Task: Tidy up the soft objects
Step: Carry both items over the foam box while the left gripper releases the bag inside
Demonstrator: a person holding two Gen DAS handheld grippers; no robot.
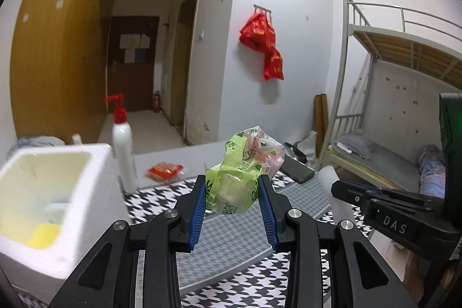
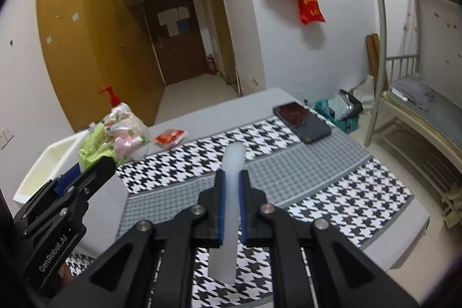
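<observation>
- Two grippers are seen above a table covered by a houndstooth cloth (image 2: pixel 332 163); this cloth is taken as the landmark for all places.
- The left gripper (image 1: pixel 232 194) is clamped on a crumpled green plastic packet (image 1: pixel 245 163); its blue pads (image 1: pixel 197 210) press the packet from both sides; the packet is held clear above the cloth.
- In the right wrist view the same packet (image 2: pixel 115 134) is seen at the left edge of the cloth, in front of the pump bottle.
- The right gripper (image 2: pixel 232 192) is closed on a white translucent strip (image 2: pixel 231 192); the strip is pinched between the pads and sticks out past the fingertips and below them, above the middle of the cloth.
- A white foam box (image 1: pixel 55 186) stands just left of the cloth; something yellow lies inside it, too blurred to be told.
- A white pump bottle (image 1: pixel 122 143) with a red top stands upright at the far left corner of the cloth, beside the box.
- A small red packet (image 2: pixel 170 137) lies on the bare grey tabletop just beyond the cloth's far edge.
- A dark phone (image 2: pixel 301 117) lies flat on the far right corner of the cloth.
</observation>
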